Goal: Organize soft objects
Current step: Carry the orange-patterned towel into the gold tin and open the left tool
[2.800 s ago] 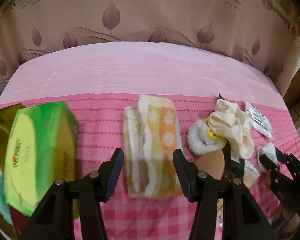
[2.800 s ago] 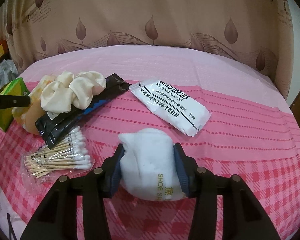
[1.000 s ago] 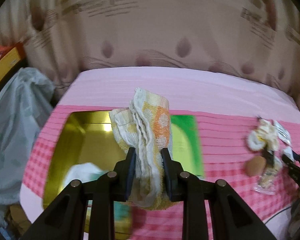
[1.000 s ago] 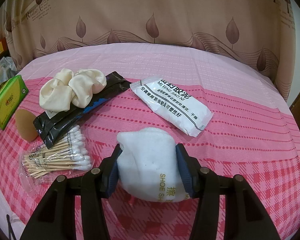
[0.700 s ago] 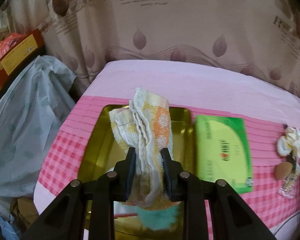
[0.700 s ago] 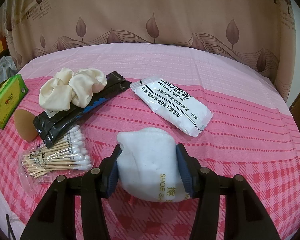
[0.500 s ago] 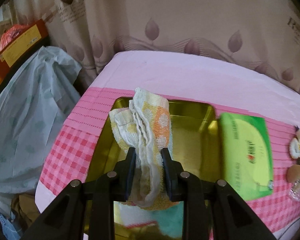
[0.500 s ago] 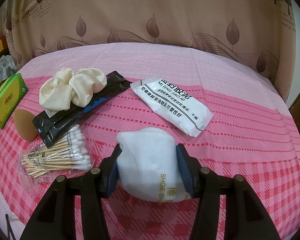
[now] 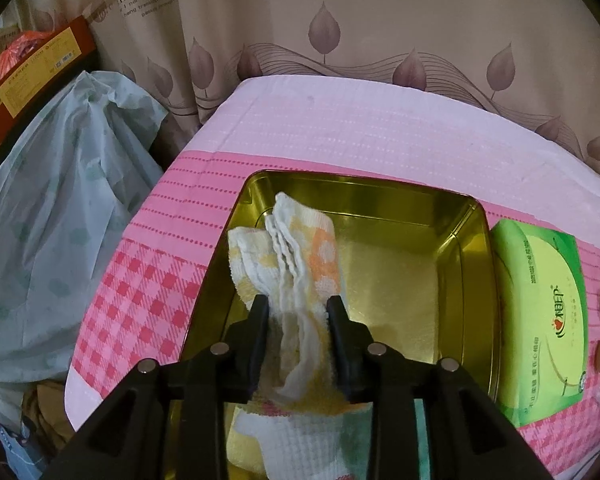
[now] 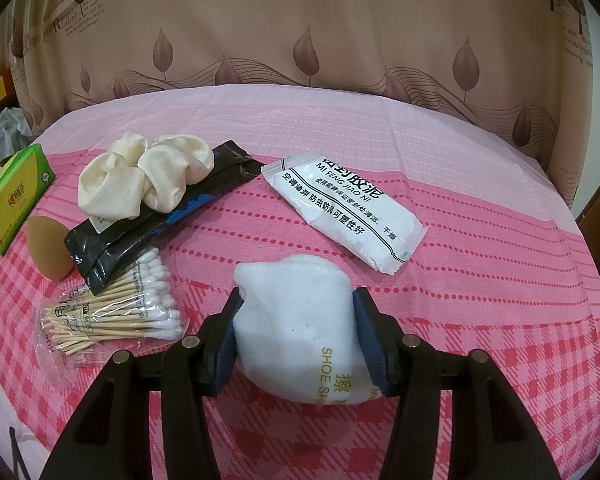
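My left gripper [image 9: 298, 306] is shut on a folded yellow, orange and white towel [image 9: 300, 256] and holds it over the gold metal tin [image 9: 466, 280]. Another white and yellow cloth [image 9: 296, 446] lies in the tin's near end. My right gripper [image 10: 296, 310] is shut on a white shoe-shine sponge [image 10: 300, 320] marked SHOE, held just above the pink checked tablecloth. A cream scrunchie [image 10: 140, 174] and a brown makeup sponge [image 10: 48, 250] lie at the left in the right wrist view.
A green tissue pack [image 9: 544, 356] lies right of the tin. A black sachet [image 10: 148, 220], a bag of cotton swabs [image 10: 112, 312] and a white putty packet [image 10: 344, 210] lie on the table. A grey-green plastic bag [image 9: 52, 240] hangs off the table's left.
My left gripper has carried the towel leftward, from beside the tissue pack to over the tin, and moved in closer above it. My right gripper keeps its hold on the sponge and has barely moved.
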`<control>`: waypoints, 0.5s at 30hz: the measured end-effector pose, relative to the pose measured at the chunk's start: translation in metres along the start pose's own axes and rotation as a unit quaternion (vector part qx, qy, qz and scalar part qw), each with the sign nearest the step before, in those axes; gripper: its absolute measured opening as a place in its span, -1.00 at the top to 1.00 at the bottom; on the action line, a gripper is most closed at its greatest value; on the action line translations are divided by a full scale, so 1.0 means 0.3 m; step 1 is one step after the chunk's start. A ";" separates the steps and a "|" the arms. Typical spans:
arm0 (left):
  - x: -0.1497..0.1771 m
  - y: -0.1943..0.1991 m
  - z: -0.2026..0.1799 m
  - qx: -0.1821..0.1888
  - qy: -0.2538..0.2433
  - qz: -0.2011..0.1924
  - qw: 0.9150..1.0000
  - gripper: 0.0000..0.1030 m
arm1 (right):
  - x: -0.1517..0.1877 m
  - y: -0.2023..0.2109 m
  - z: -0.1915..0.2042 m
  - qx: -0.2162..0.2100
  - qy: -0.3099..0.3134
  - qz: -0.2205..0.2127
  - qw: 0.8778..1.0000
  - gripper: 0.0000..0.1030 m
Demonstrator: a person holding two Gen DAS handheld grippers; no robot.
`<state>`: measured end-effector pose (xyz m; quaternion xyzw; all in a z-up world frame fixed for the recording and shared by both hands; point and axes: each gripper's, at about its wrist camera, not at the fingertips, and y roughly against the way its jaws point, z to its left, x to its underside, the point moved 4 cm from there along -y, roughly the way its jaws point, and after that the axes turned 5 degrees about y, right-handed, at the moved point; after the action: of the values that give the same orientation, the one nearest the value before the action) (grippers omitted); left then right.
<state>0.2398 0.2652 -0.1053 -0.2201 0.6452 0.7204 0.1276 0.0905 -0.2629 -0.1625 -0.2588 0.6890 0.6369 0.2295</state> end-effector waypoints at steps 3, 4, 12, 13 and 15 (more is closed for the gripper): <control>0.002 0.001 0.001 -0.001 0.000 0.000 1.000 0.32 | 0.000 -0.001 0.000 0.000 0.001 0.000 1.000 0.01; 0.002 0.005 0.003 0.000 0.000 -0.001 1.000 0.30 | 0.000 -0.001 0.000 0.000 0.001 0.000 1.000 0.01; 0.010 0.105 0.014 0.007 0.007 -0.025 1.000 0.18 | 0.000 -0.001 0.000 0.000 0.001 0.000 1.000 0.01; 0.014 0.127 0.016 0.005 0.010 -0.031 0.999 0.18 | 0.000 -0.001 0.000 0.000 0.001 0.000 1.000 0.01; 0.029 0.172 0.018 -0.001 0.016 -0.045 0.999 0.17 | 0.000 -0.001 0.001 0.001 0.001 0.000 1.000 0.01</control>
<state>0.2072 0.2626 -0.0641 -0.2609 0.6362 0.7106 0.1492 0.0907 -0.2626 -0.1626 -0.2590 0.6896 0.6363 0.2291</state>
